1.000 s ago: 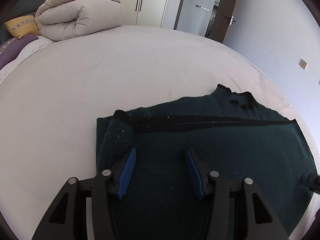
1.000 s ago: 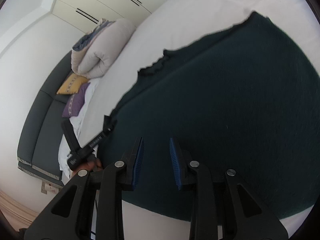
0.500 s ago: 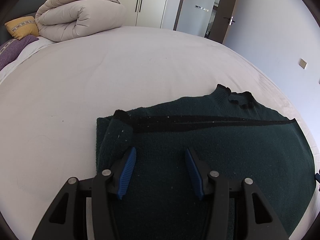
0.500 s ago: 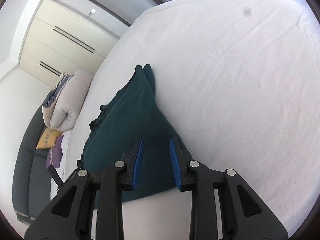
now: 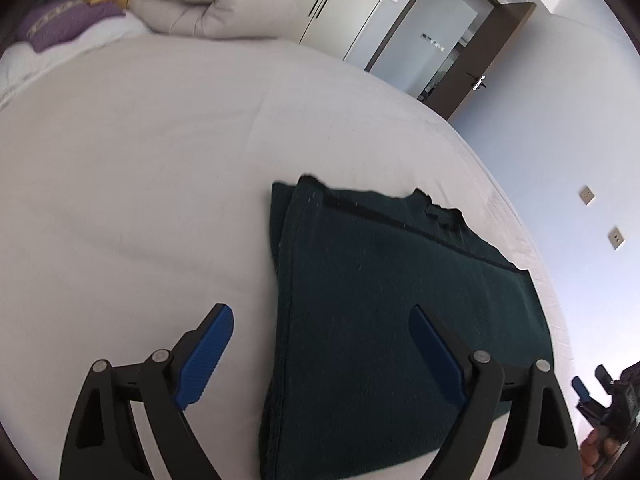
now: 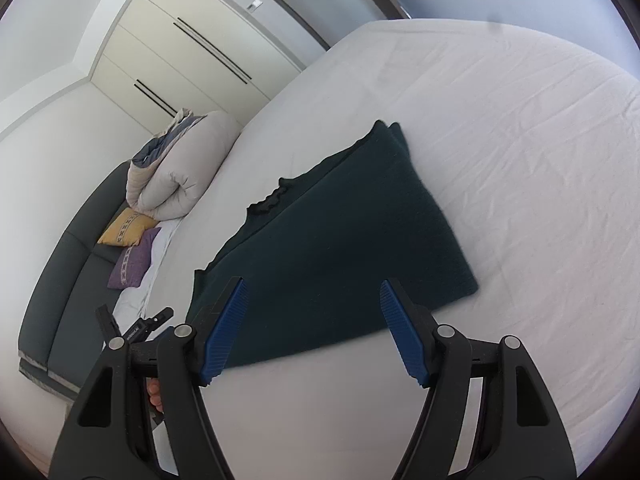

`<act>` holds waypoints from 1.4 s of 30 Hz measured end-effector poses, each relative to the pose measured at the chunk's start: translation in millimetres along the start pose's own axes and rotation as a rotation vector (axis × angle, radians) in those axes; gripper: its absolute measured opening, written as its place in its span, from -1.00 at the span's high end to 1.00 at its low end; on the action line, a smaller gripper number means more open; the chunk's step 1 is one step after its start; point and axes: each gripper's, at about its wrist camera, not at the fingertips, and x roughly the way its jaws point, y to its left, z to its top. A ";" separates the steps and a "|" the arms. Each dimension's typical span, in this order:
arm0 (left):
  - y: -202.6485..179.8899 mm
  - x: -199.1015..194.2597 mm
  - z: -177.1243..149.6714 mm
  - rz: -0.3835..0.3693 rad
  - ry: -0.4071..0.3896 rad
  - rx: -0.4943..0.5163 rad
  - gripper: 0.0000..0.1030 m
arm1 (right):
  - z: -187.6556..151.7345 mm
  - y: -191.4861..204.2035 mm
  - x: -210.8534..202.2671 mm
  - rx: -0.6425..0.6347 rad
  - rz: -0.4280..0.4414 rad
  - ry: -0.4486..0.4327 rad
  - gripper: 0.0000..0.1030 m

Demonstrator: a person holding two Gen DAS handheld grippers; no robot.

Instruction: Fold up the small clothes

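Although a strip of pale lettering runs along the black body of the left gripper where it shows at eight o'clock in the right wrist view, it is too small to read, and no other writing can be made out; one dark green sweater lies folded flat on the white bed, its ruffled collar on the edge facing the headboard; the left gripper hangs over the sweater's near left edge with its blue pads spread wide and nothing between them, one pad above bare sheet and the other above the knit; the right gripper is likewise wide open and empty, over the sweater's near edge, and appears small at four o'clock in the left wrist view; around the bed there are one rolled beige duvet at ten o'clock, two cushions beside it, one yellow cushion and one purple cushion, a grey headboard, cream wardrobe doors, a dark open door at one o'clock and two wall sockets at three o'clock; a fingertip, probably the person's left hand, shows behind the right gripper's arm.
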 end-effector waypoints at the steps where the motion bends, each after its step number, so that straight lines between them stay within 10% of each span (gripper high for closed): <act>1: 8.9 3.4 -3.5 -0.025 0.030 -0.036 -0.50 | -2.0 4.6 0.8 -0.003 0.021 0.013 -0.33; 19: 26.6 46.3 -0.3 -0.276 0.308 -0.245 -0.34 | -17.3 92.9 56.7 -0.046 0.247 0.208 -0.31; 23: 31.0 47.4 -2.6 -0.292 0.337 -0.241 0.16 | -18.9 102.5 78.8 -0.048 0.260 0.248 -0.30; 27: 37.0 47.2 -6.0 -0.336 0.348 -0.271 0.26 | -17.9 113.0 108.4 -0.034 0.279 0.292 -0.30; 30: 38.6 48.0 -6.6 -0.345 0.345 -0.282 0.71 | -16.9 124.0 139.6 -0.039 0.281 0.337 -0.30; 42: 43.2 30.9 -7.5 -0.396 0.268 -0.309 0.75 | 8.5 157.6 259.1 -0.045 0.220 0.463 -0.30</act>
